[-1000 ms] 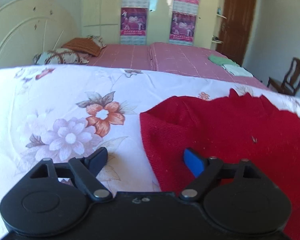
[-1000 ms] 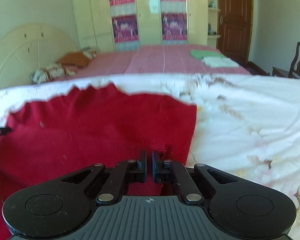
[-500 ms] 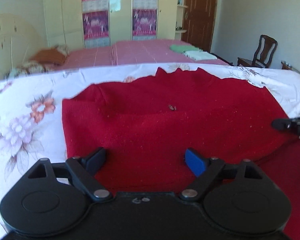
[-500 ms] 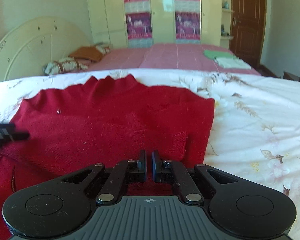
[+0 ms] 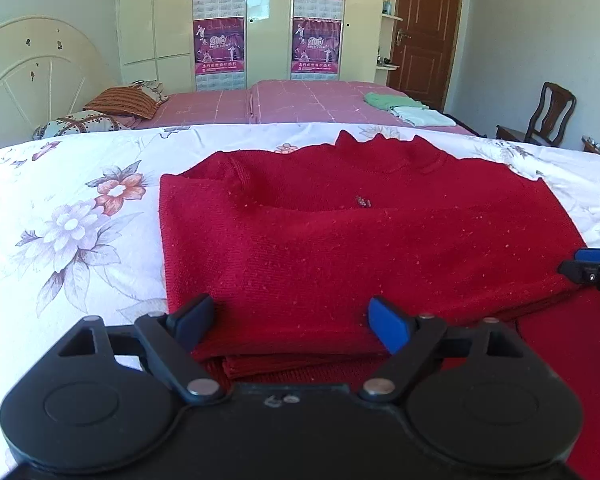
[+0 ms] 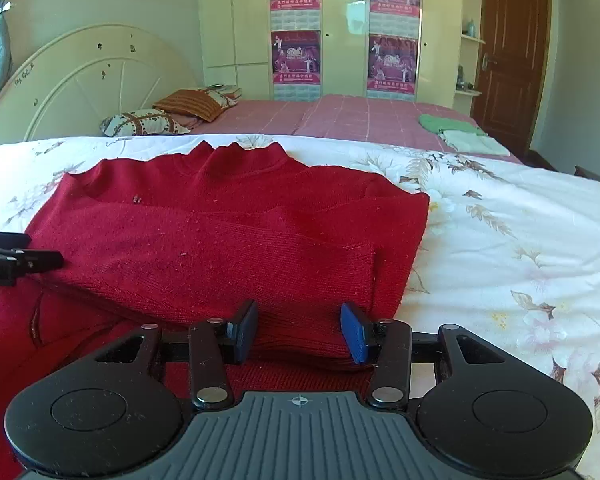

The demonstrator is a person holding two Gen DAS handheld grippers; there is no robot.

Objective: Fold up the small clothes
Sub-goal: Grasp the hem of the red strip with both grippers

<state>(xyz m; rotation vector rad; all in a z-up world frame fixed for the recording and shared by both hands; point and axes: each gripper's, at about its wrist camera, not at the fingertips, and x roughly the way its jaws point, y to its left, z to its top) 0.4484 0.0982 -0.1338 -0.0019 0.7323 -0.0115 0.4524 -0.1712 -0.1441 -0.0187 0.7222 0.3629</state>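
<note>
A red knitted sweater (image 5: pixel 360 248) lies on the floral bedsheet (image 5: pixel 68 232), its lower part folded up over its chest, collar at the far side. My left gripper (image 5: pixel 290 322) hovers open over the near left folded edge, nothing pinched. In the right wrist view the same red sweater (image 6: pixel 220 240) spreads ahead. My right gripper (image 6: pixel 300 328) has its jaws opening, and the folded hem lies between them without the pads pressing on it. The right gripper's tip (image 5: pixel 592 268) shows at the right edge of the left view.
Beyond the floral sheet (image 6: pixel 500 240) stands a second bed with a pink cover (image 6: pixel 360 120), pillows (image 6: pixel 148 122) and folded green and white cloths (image 6: pixel 456 130). A wooden chair (image 5: pixel 548 116) and a brown door (image 5: pixel 424 28) are at the right.
The right gripper's jaws, shut before, now stand apart over the folded hem. The left gripper has swung from the sweater's left edge to over its near fold.
</note>
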